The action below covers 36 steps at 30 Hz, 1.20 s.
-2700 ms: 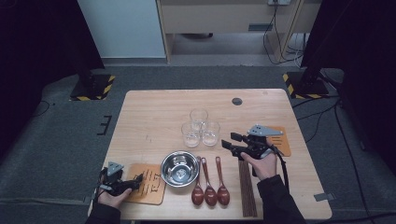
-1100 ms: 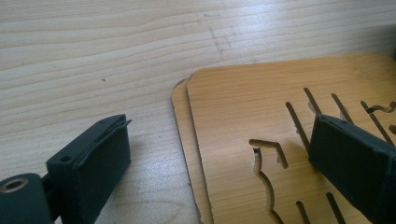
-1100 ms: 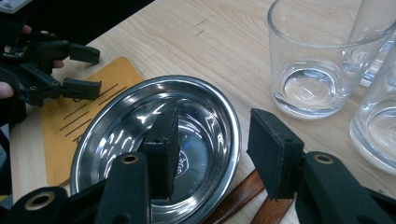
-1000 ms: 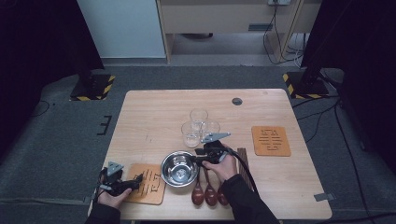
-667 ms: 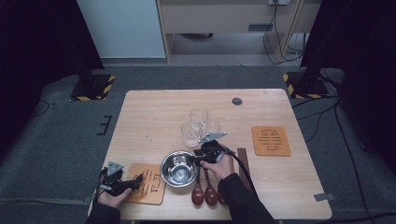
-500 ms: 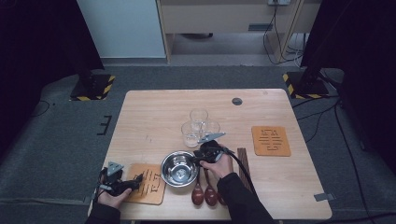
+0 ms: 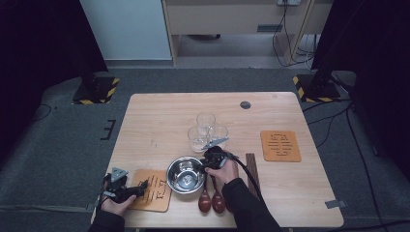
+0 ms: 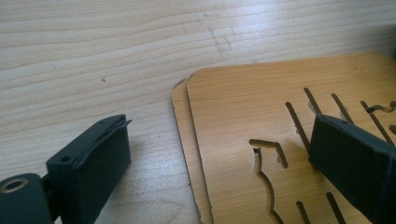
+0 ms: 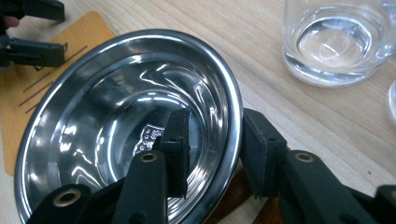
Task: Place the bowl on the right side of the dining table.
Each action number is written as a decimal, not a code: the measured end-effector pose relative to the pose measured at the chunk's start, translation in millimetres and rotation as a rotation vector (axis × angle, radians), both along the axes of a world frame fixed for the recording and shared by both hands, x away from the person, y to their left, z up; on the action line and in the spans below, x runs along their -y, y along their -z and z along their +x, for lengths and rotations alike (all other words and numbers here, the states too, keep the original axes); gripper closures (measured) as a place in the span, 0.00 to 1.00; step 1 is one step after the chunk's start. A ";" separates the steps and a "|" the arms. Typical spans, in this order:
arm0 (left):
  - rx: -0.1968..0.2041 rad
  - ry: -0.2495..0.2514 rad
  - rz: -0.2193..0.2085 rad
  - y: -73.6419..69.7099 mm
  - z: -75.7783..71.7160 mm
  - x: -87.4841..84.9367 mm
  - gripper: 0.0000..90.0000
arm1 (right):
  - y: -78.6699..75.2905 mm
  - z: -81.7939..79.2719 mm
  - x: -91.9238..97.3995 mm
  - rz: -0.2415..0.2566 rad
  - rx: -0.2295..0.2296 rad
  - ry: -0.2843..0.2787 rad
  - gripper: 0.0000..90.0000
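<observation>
Right tongs (image 9: 212, 151) straddle the near rim of the steel bowl (image 9: 93, 121), one jaw inside, one outside, closing in but not yet pressing. The bowl sits upright, mouth up, round with no long axis, on the counter (image 7: 159, 121) beside the wooden trivet (image 7: 153, 190). Left tongs (image 8: 219, 163) stand apart over that trivet.

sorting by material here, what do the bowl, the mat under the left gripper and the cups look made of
Bowl: polished metal, probably stainless steel, with mirror reflections. Mat: thin pale wood or bamboo, grain visible, slots cut through. Cups: clear glass, though clear plastic is possible.

The right hand (image 7: 223, 170) hides perhaps 1 spoon (image 7: 204, 202).
</observation>
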<state>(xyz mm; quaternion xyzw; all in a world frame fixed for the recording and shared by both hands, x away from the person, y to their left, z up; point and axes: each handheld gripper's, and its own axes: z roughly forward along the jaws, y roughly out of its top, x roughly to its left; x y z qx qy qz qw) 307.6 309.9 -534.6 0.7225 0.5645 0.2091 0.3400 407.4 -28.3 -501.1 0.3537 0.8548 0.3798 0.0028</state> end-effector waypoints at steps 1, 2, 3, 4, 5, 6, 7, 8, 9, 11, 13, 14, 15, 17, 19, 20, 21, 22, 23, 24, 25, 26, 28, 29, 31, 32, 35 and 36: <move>0.000 0.000 0.000 0.0 0.0 0.0 0.05 | 0.8 0.3 -0.3 -0.003 -0.005 0.003 0.72; 0.000 0.000 0.000 0.0 0.0 0.0 0.05 | 1.5 0.7 -0.7 -0.007 -0.011 0.006 0.73; 0.000 0.000 0.000 0.0 0.0 0.0 0.05 | 2.1 1.4 -1.0 -0.010 -0.016 0.004 0.74; 0.000 0.000 0.000 0.0 0.0 0.0 0.05 | 2.6 1.7 -1.5 -0.014 -0.022 0.007 0.75; 0.000 0.000 0.000 0.0 0.1 0.0 0.05 | 3.5 2.4 -1.8 -0.015 -0.024 0.005 0.75; 0.000 0.001 0.000 0.0 0.1 -0.1 0.05 | 4.4 2.9 -2.2 -0.018 -0.029 0.005 0.76; 0.000 0.001 0.000 0.0 0.1 0.0 0.05 | 5.0 3.3 -2.5 -0.024 -0.034 0.005 0.77; 0.000 0.001 0.000 0.0 0.1 0.0 0.05 | 5.6 3.7 -3.0 -0.027 -0.038 0.006 0.78; 0.000 0.001 0.000 0.0 0.1 0.0 0.05 | 6.1 4.3 -3.4 -0.029 -0.042 0.007 0.79; 0.000 0.001 0.000 0.0 0.1 0.0 0.05 | 7.5 5.4 -3.8 -0.033 -0.045 0.008 0.80; 0.000 0.001 0.000 0.0 0.1 0.0 0.05 | 8.4 6.1 -4.2 -0.028 -0.052 0.010 0.81; 0.000 0.001 0.000 0.0 0.1 0.0 0.05 | 8.7 6.5 -4.6 -0.027 -0.054 0.009 0.82; 0.000 0.001 0.000 0.0 0.1 -0.1 0.05 | 8.8 6.5 -5.1 -0.027 -0.054 0.009 0.83; 0.000 0.001 0.000 0.0 0.1 -0.1 0.05 | 9.0 6.7 -6.1 -0.032 -0.059 0.013 0.84; 0.000 0.001 0.000 0.0 0.1 0.0 0.05 | 9.3 7.5 -6.4 -0.031 -0.057 0.014 0.85; 0.000 0.001 0.000 0.0 0.1 0.0 0.05 | 8.8 7.4 -6.8 -0.032 -0.065 0.022 0.85; 0.000 0.001 0.000 0.0 0.1 0.0 0.05 | 8.6 7.6 -7.2 -0.034 -0.067 0.024 0.86; 0.000 0.001 0.000 0.0 0.1 0.0 0.05 | 8.7 7.7 -7.7 -0.037 -0.064 0.025 0.86; 0.000 0.001 0.000 0.0 0.1 0.0 0.05 | 9.0 8.2 -8.2 -0.038 -0.057 0.024 0.87; 0.000 0.001 0.000 0.0 0.1 -0.1 0.05 | 9.0 8.3 -8.8 -0.038 -0.060 0.028 0.87; 0.000 0.001 0.000 0.0 0.1 0.0 0.05 | 8.8 8.0 -9.3 -0.037 -0.067 0.035 0.88; 0.000 0.001 0.000 0.0 0.1 0.0 0.05 | 8.6 8.2 -9.6 -0.039 -0.071 0.036 0.88; 0.000 0.001 0.000 0.0 0.1 -0.1 0.05 | 8.7 8.6 -9.5 -0.038 -0.072 0.037 0.88; 0.000 0.001 0.000 0.0 0.1 0.0 0.05 | 8.5 8.5 -9.6 -0.038 -0.074 0.040 0.88; 0.000 0.001 0.000 0.0 0.1 -0.1 0.05 | 8.3 8.3 -9.6 -0.035 -0.074 0.043 0.88; 0.000 0.001 0.000 0.0 0.1 0.0 0.05 | 7.9 8.2 -9.5 -0.027 -0.074 0.044 0.88; 0.000 0.001 0.000 0.0 0.1 0.0 0.05 | 5.2 6.9 -9.7 0.000 -0.068 0.046 0.90; 0.000 0.001 0.000 0.0 0.1 0.0 0.05 | 3.7 6.0 -10.1 0.011 -0.072 0.047 0.90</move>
